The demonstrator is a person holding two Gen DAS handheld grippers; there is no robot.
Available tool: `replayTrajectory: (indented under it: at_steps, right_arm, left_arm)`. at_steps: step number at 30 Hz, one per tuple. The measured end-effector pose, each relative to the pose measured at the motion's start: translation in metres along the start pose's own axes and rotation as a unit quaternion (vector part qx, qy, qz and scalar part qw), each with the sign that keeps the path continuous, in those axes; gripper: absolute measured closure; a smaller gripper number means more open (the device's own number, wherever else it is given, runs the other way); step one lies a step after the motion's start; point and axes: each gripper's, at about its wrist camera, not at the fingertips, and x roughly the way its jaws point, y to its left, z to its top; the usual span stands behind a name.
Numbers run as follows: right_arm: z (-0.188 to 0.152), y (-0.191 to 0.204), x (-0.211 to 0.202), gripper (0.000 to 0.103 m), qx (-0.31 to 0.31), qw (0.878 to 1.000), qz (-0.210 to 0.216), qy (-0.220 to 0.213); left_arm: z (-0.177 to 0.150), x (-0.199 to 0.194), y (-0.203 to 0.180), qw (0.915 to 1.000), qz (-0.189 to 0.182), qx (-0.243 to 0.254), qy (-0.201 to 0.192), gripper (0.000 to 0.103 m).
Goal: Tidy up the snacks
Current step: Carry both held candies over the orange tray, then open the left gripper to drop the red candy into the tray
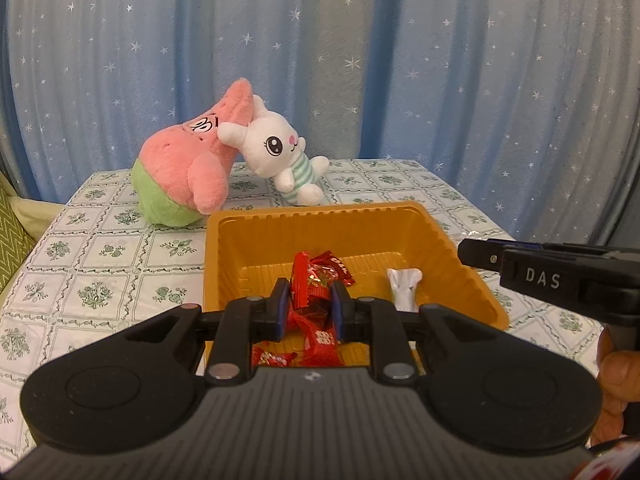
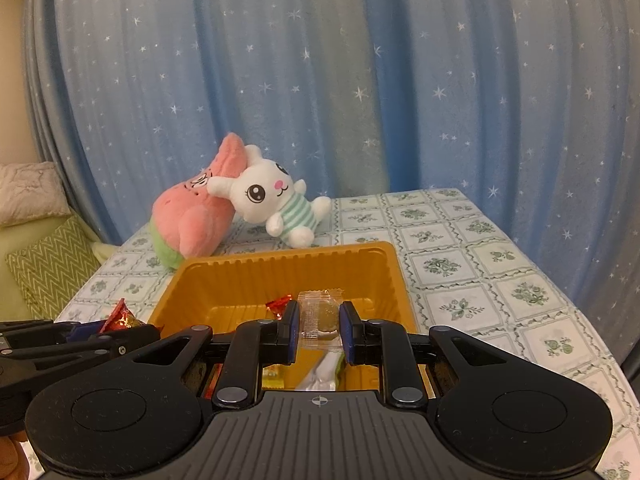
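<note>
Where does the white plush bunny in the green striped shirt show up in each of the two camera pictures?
Left wrist view: the white plush bunny in the green striped shirt lies left of centre at the table's far end, leaning on the pink and green plush star.
Right wrist view: the bunny is left of centre, again against the star.
Shared landmark: the orange plastic tray, just in front of both toys.
</note>
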Motion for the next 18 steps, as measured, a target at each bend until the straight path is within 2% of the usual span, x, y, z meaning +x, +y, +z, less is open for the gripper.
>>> replayTrajectory:
  at_steps: [18]
  right_arm:
    - [-0.003, 0.002, 0.05, 0.082, -0.002, 1.0, 0.001, 0.03]
  left_arm:
    - [0.004, 0.037, 0.013, 0.9997, -0.003, 0.012, 0.02, 0.084]
